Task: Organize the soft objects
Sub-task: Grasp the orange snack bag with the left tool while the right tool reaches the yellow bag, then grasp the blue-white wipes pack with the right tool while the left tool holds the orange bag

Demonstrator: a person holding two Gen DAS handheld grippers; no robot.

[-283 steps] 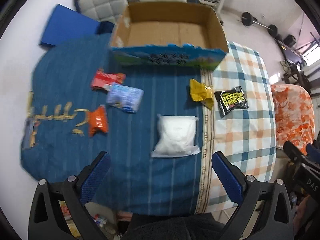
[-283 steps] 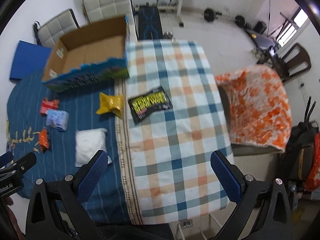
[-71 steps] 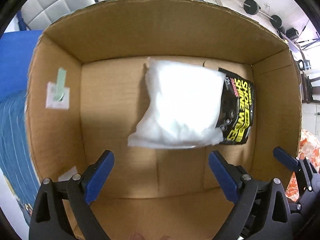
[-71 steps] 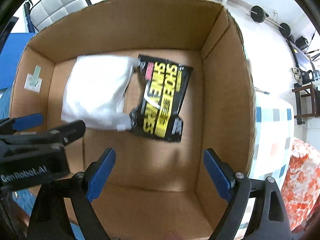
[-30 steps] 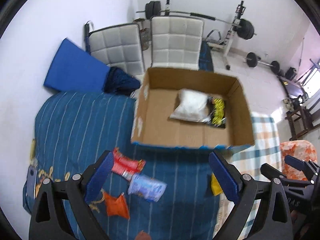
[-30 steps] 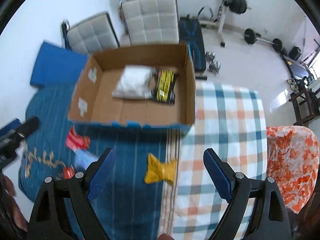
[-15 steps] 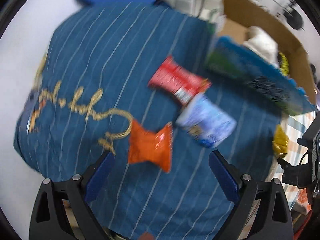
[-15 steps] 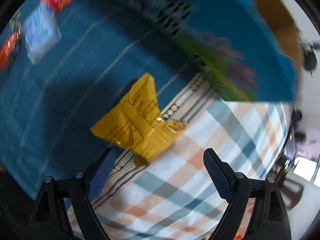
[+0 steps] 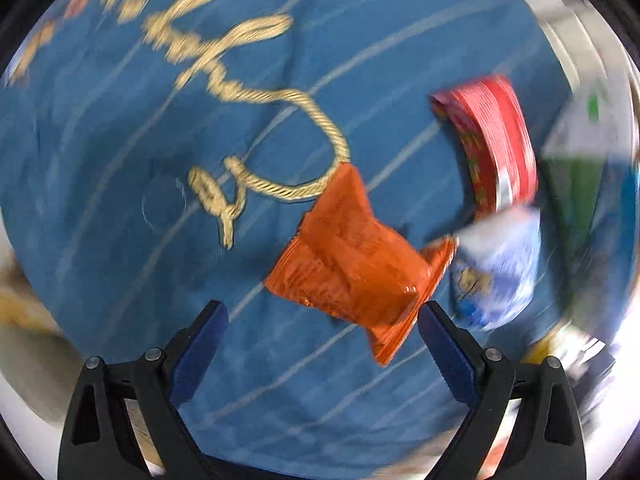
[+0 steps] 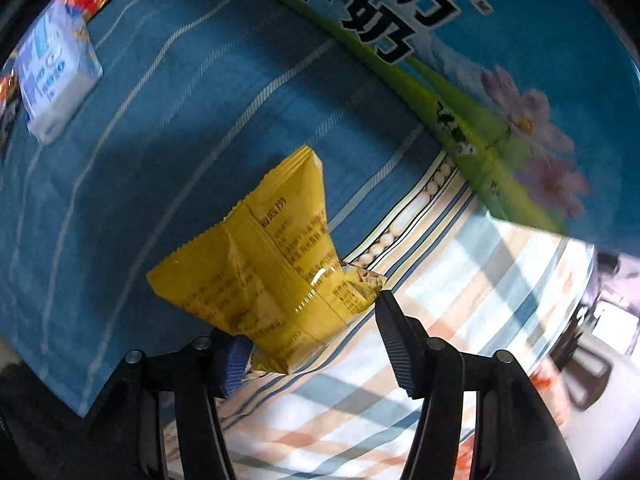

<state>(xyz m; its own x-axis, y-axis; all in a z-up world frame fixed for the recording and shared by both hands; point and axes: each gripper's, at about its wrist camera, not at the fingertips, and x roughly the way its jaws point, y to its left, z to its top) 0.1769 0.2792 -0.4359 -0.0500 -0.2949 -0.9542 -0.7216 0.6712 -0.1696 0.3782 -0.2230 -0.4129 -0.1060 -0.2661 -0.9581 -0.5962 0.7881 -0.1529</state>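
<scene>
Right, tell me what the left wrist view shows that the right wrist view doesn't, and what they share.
Only the left wrist view shows the whole orange packet near the open left gripper and the gold embroidery.

Only the right wrist view shows the yellow packet between the open right gripper fingers, and the checked cloth.

Both show the red packet, the pale blue packet, the blue striped cloth and the printed box.

left gripper [image 9: 320,340]: black frame, blue ribbed pads, silver screws
right gripper [image 10: 310,344]: black frame, blue ribbed pads, round screws at the pivots
</scene>
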